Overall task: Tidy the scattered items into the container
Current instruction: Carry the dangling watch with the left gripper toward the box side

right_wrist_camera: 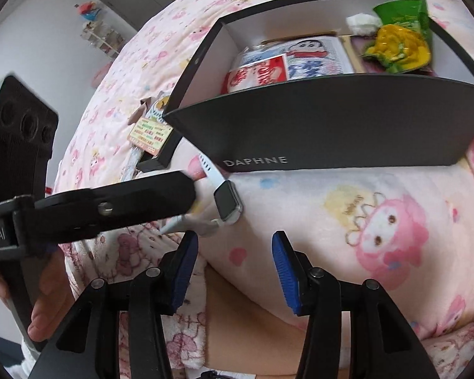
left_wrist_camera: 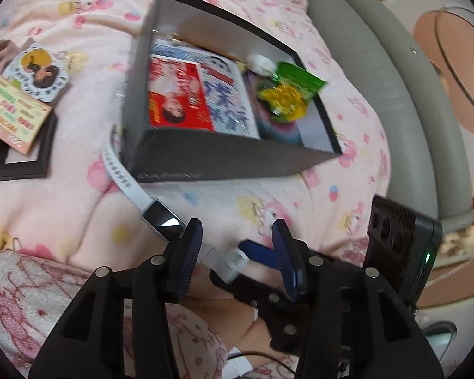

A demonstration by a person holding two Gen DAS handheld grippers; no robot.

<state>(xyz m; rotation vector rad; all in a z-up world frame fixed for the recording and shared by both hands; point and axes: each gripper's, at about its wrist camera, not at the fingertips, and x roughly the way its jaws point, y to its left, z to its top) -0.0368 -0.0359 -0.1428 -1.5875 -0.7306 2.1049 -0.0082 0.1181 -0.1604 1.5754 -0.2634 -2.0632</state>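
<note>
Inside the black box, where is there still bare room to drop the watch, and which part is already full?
The black box has bare floor at its right end, between the green snack packet and the right wall. The left and middle are covered by the red booklet and comic sheet. The watch lies on the blanket, outside the front wall.

The left gripper (left_wrist_camera: 237, 233) points steeply downward with its jaws parted and nothing pressed between the blue pads (left_wrist_camera: 189, 259). The right gripper (right_wrist_camera: 235, 249) tilts down as well, jaws spread wide and empty. In the right wrist view the left gripper's black finger (right_wrist_camera: 117, 208) reaches across from the left edge, and the hand (right_wrist_camera: 47, 312) that carries it shows below, fingers wrapped round the handle. Between the right gripper's fingers a bare stretch of the person's skin (right_wrist_camera: 252, 331) is visible.
</note>
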